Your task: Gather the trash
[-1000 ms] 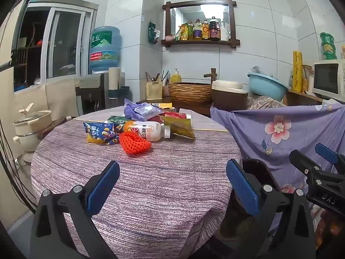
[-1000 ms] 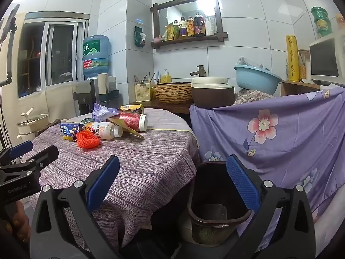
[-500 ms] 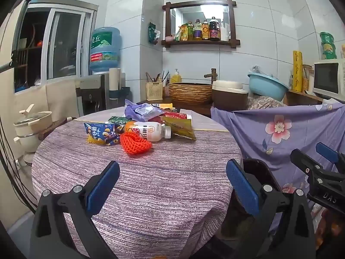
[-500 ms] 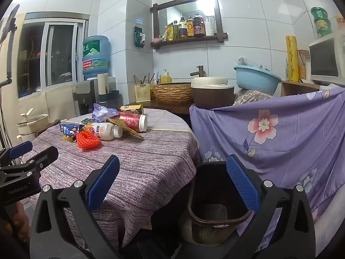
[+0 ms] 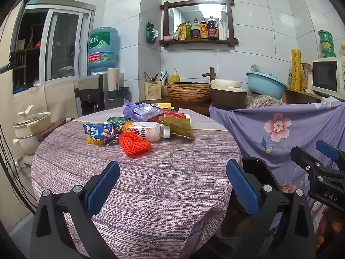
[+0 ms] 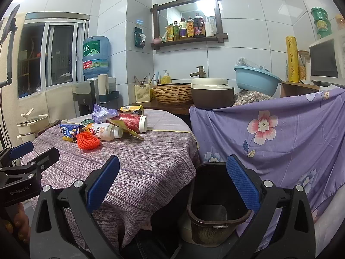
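While both grippers hover with fingers spread wide and empty, the heap of crumpled wrappers and plastic bottles [image 5: 140, 127] sits toward the far edge of the round, purple-clothed worktop [image 5: 151, 183]; a bottle nudged sideways could roll off, missing the dark plastic bin [image 6: 215, 205] beside the worktop's right edge.

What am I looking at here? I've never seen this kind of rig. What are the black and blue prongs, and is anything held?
Each picture comes from a camera mounted on a hand-held gripper, looking out along its two blue-padded fingers. The left gripper faces the round table; the right gripper hangs above the dark bin beside the table. Both are open and empty. On the table lies a pile of trash: an orange net, a drink bottle, a blue snack bag and other wrappers.
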### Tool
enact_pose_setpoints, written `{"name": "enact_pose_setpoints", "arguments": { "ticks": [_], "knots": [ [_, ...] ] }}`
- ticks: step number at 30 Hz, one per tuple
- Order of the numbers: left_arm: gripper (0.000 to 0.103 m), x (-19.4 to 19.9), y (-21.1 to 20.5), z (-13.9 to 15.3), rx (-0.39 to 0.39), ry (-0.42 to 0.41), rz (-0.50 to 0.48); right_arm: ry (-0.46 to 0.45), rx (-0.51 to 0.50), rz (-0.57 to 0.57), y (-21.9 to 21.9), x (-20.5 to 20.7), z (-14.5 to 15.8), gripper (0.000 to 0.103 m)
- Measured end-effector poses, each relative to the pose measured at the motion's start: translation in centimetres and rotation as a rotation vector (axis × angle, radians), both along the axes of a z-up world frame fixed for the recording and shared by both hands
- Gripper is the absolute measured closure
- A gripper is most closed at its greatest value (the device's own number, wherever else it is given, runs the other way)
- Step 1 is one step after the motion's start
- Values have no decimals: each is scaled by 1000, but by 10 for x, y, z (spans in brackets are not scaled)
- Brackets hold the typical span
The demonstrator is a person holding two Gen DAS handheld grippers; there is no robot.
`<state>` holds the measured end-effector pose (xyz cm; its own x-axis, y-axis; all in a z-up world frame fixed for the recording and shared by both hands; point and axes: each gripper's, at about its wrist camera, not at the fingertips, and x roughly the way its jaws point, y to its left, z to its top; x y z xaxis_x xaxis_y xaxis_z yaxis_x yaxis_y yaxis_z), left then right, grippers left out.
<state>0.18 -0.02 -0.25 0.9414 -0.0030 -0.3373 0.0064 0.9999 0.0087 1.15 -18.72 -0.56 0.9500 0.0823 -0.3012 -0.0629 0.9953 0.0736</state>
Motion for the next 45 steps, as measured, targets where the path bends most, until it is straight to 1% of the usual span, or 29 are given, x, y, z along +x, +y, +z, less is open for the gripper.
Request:
{"name": "enact_pose_setpoints", "arguments": {
  "ticks": [45],
  "knots": [
    [5, -3, -4, 0, 4, -1, -14, 5, 1, -5, 2, -1, -3, 5]
  ]
}}
